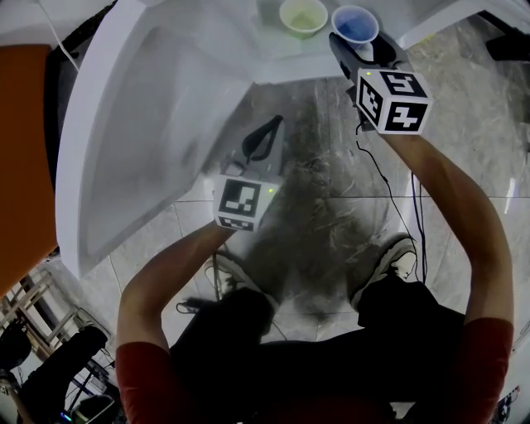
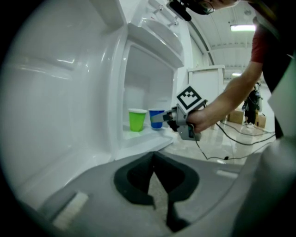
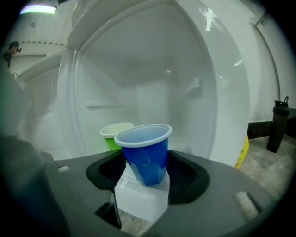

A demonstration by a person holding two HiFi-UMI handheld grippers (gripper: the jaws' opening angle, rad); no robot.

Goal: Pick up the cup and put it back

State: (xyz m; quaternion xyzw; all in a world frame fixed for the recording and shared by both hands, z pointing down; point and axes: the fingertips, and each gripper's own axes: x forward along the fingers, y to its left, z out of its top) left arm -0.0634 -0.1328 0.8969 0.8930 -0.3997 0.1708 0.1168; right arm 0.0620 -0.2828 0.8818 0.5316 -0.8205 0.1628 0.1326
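My right gripper is shut on a blue cup, its jaws pressing the cup's lower wall. In the right gripper view the blue cup stands upright between the jaws, slightly dented. A green cup stands just left of it on the white fridge shelf. The left gripper view shows both cups, blue and green, side by side with the right gripper at the blue one. My left gripper hangs lower and nearer, shut on nothing, away from the shelf.
The open white fridge door runs along the left. Cables lie on the marble floor near the person's shoes. A black bottle stands on a ledge at the right. An orange surface is at far left.
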